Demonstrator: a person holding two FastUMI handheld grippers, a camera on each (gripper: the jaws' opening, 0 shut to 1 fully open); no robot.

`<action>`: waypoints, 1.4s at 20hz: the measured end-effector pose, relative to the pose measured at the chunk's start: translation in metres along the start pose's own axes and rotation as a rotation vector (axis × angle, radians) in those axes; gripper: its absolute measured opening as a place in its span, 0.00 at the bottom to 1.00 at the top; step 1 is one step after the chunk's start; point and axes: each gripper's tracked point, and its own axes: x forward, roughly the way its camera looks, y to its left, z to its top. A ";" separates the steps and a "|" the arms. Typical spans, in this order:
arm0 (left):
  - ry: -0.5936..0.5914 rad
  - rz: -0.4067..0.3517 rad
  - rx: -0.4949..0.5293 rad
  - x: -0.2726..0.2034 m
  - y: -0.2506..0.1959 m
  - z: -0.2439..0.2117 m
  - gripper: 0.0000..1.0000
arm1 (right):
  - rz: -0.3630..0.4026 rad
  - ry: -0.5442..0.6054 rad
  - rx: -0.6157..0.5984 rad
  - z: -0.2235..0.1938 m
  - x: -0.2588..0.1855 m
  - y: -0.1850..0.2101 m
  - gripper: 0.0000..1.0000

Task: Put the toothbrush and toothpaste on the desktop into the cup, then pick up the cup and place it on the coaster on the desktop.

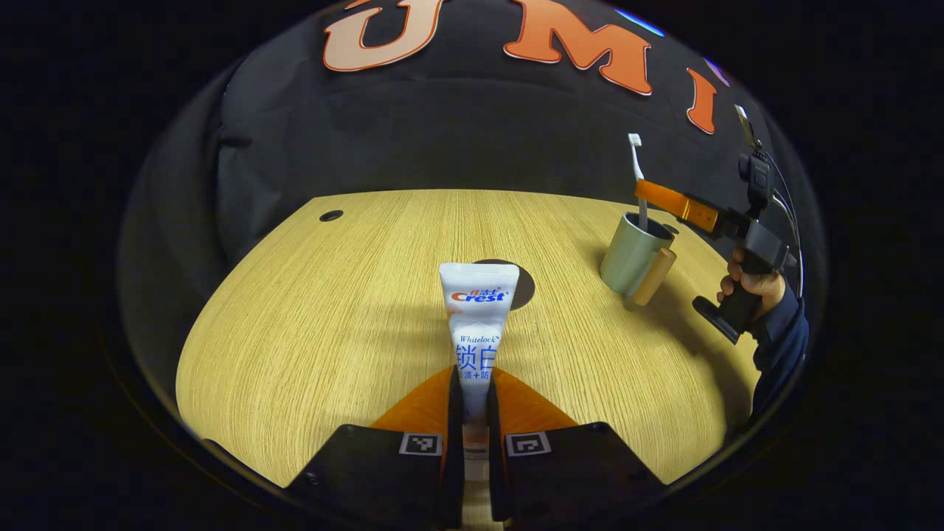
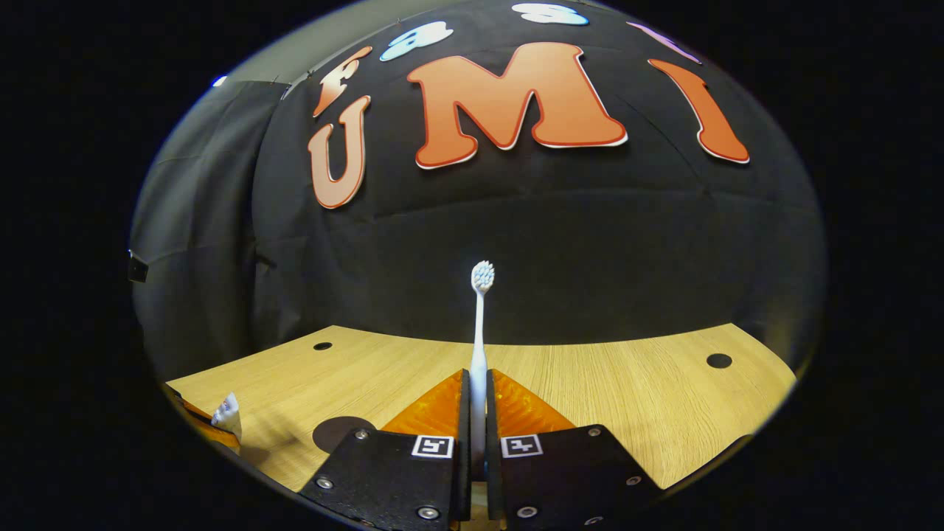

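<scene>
White toothbrush (image 2: 479, 335) — in right tongs (image 2: 477, 398)

Toothpaste (image 1: 476, 324) clamped upright between left gripper (image 1: 476, 413) fingers, coaster (image 1: 516, 284) on desktop (image 1: 310, 324) just behind it at 12 o'clock. Cup (image 1: 633, 254) standing on desktop at 2 o'clock. Toothbrush (image 1: 639, 184) pinched in right gripper (image 1: 653, 193), lower end inside cup, head up.

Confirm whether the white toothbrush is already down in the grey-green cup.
Partly in: the white toothbrush stands upright, its lower end inside the grey-green cup, with the right gripper shut on its handle.
</scene>
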 end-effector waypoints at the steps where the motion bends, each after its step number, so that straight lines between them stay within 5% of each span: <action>1: -0.004 0.002 -0.002 -0.001 -0.001 0.001 0.18 | -0.003 0.007 0.011 -0.003 -0.002 -0.002 0.09; 9: -0.091 -0.024 0.009 -0.004 -0.015 0.026 0.17 | -0.006 0.083 0.055 -0.017 -0.024 -0.004 0.17; 11: -0.124 -0.039 0.022 -0.002 -0.023 0.034 0.17 | -0.013 0.108 0.091 -0.021 -0.037 -0.007 0.26; 16: -0.179 -0.105 0.016 0.002 -0.054 0.064 0.17 | -0.004 0.095 0.172 -0.022 -0.077 -0.018 0.66; 17: -0.195 -0.118 0.013 0.004 -0.062 0.073 0.19 | -0.013 0.091 0.161 -0.023 -0.086 -0.023 0.63; 18: -0.215 -0.134 0.012 0.005 -0.070 0.081 0.19 | -0.022 0.088 0.146 -0.022 -0.094 -0.028 0.75; 28: -0.423 -0.296 -0.031 0.042 -0.172 0.175 0.17 | -0.071 0.031 0.105 -0.026 -0.161 -0.064 0.91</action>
